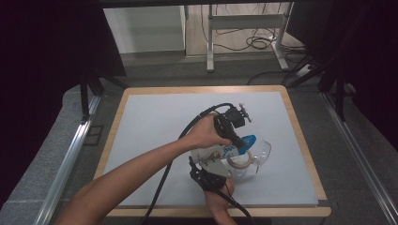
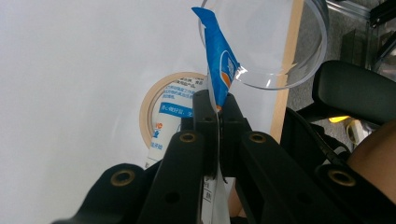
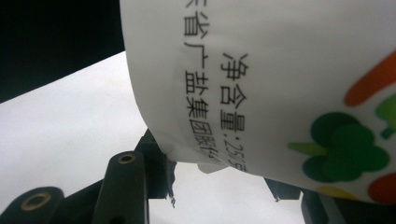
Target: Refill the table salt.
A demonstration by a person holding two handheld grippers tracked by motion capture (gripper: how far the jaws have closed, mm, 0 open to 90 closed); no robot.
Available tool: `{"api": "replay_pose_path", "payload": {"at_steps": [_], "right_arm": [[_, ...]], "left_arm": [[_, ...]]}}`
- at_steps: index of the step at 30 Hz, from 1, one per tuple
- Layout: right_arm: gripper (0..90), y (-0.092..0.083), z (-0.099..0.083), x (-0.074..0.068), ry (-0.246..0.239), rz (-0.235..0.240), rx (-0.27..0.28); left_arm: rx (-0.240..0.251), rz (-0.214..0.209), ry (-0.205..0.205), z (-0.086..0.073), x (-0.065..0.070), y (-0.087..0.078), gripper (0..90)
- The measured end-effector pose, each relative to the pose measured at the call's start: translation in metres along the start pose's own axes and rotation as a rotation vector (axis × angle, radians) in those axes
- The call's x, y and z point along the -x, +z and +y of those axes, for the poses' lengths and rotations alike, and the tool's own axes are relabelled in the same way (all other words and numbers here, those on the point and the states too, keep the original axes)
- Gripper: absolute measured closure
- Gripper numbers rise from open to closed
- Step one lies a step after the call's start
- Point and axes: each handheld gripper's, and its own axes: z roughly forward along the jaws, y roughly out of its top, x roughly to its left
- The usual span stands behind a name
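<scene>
A white and blue printed bag (image 1: 217, 153) hangs above the table between both grippers. My left gripper (image 1: 239, 143) comes in from the upper left and is shut on the bag's thin edge (image 2: 219, 60) just below its blue corner; its own view shows the left gripper (image 2: 217, 109) with jaws pressed together. My right gripper (image 1: 217, 161), with its grey plate, comes up from the bottom edge. In its view the bag (image 3: 261, 70) with black print fills the top, and the right gripper (image 3: 219, 172) has its jaws on either side of the bag's lower edge.
A clear plastic bowl (image 1: 263, 151) sits tilted just right of the bag, its rim (image 2: 280, 79) behind the blue corner. A roll of tan tape (image 1: 239, 162) lies flat under the bag. The white mat (image 1: 155, 126) on the wooden-edged table (image 1: 300, 140) is bare to the left.
</scene>
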Motion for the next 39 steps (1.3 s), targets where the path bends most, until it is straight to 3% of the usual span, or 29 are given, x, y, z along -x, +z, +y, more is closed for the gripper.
{"api": "replay_pose_path", "payload": {"at_steps": [10,17,25,39], "right_arm": [[51.5,-0.0010,0.0008,0.0011,-0.015,-0.008,0.014],[51.6,0.0006,-0.0002,-0.0002,0.012,-0.007,0.015],[51.9,0.0008,-0.0017,0.0001,0.007,-0.019,0.033],[52.4,-0.0015,-0.0024,-0.0016,0.044,0.000,0.074]], "left_arm": [[0.008,-0.007,-0.006,0.0016,-0.0014,0.0001,89.9],[-0.008,-0.006,-0.003,0.0015,-0.0027,0.0020,89.9],[-0.001,-0.008,-0.003,0.0018,-0.0020,0.0023,89.9],[-0.011,-0.001,-0.006,0.0013,-0.0030,0.0010,89.9]]}}
